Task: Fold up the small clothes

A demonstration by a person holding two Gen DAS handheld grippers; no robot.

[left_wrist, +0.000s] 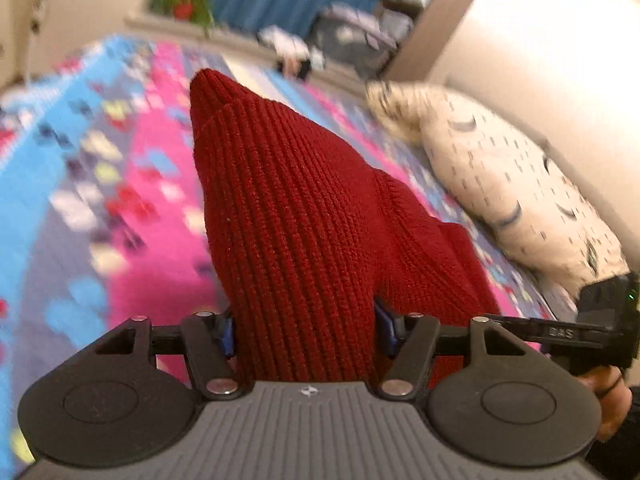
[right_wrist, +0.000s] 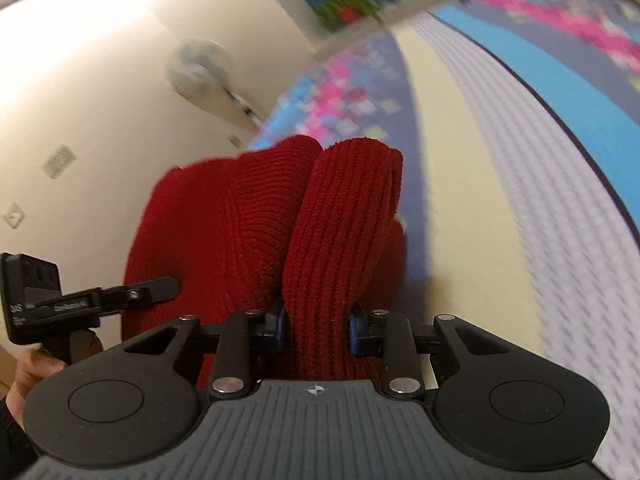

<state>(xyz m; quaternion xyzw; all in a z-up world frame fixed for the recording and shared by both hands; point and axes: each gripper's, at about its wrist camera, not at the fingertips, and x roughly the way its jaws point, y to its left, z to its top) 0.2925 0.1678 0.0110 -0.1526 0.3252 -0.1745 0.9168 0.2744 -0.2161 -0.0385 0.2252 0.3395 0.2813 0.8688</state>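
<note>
Plainly, from where I stood:

Fan and wall: a pale standing fan (right_wrist: 200, 68) stood against the cream wall at the far left, too blurred to make out its blades.

Bedspread: a patchwork cover (left_wrist: 80, 184) in pink, blue and grey lay under everything; its pattern was smeared, so no single patch read clearly.

Left gripper: the left gripper (left_wrist: 306, 330) had its blue pads (left_wrist: 228, 336) pressed into a thick bunch of the red knitted garment (left_wrist: 288, 208), held fairly wide by the bulk of the wool; the pad tips were buried in the knit.

Garment: the ribbed red knit rose from the jaws to a blunt peak, lifted off the cover; its lower edge was hidden behind the gripper body, and what kind of garment it was I could not tell.

Right gripper: the right gripper (right_wrist: 316, 326) was clamped narrowly on a folded ridge of the same red knit, more of it bulging to the left of the jaws.

Other hand: part of a hand (right_wrist: 36, 364) showed at the frame's left edge, mostly cut off.

Pillow: a cream pillow (left_wrist: 512, 184) with small dark marks lay along the bed's right side, its far end blurred.

Background: a green plant (left_wrist: 184, 0) before a blue curtain, indistinct.
</note>
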